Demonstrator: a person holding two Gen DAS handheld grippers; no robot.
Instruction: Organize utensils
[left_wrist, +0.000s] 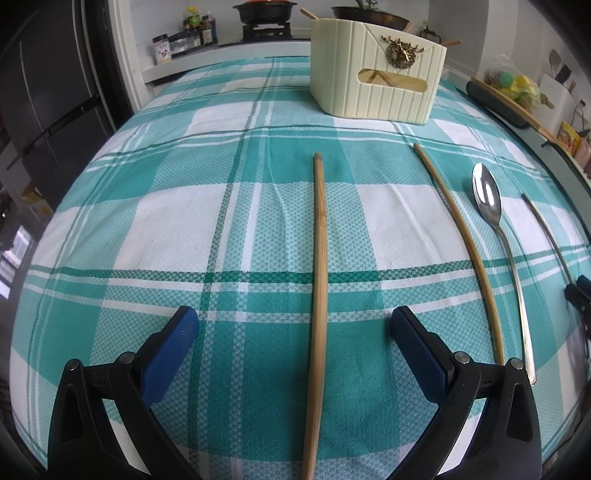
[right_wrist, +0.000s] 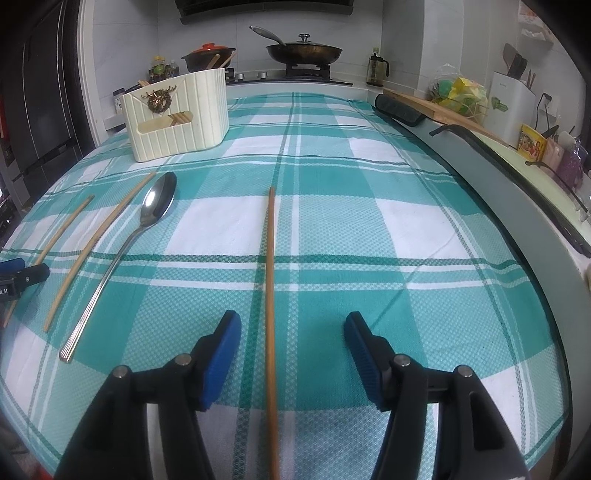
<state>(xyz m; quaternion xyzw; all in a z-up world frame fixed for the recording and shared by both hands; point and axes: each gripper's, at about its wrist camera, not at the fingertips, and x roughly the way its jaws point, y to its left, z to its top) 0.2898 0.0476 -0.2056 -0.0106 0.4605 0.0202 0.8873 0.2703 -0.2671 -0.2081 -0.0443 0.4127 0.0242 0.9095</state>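
Observation:
Three wooden chopsticks and a metal spoon (left_wrist: 495, 236) lie on the teal plaid cloth (left_wrist: 184, 221). My left gripper (left_wrist: 291, 325) is open, its jaws either side of the leftmost chopstick (left_wrist: 319, 258). A second chopstick (left_wrist: 461, 236) lies right of it. My right gripper (right_wrist: 291, 332) is open, its jaws either side of the rightmost chopstick (right_wrist: 271, 280). The spoon (right_wrist: 122, 254) and two chopsticks (right_wrist: 96, 240) lie to its left. A cream utensil holder (left_wrist: 373, 70) stands at the back; it also shows in the right wrist view (right_wrist: 177, 110).
A stove with a frying pan (right_wrist: 303, 51) and a clay pot (right_wrist: 207, 55) stands behind the table. Bottles (left_wrist: 195, 26) sit at the back left. A counter edge (right_wrist: 498, 173) with a rack, bags and a white box runs along the right. A dark fridge (left_wrist: 48, 92) is at left.

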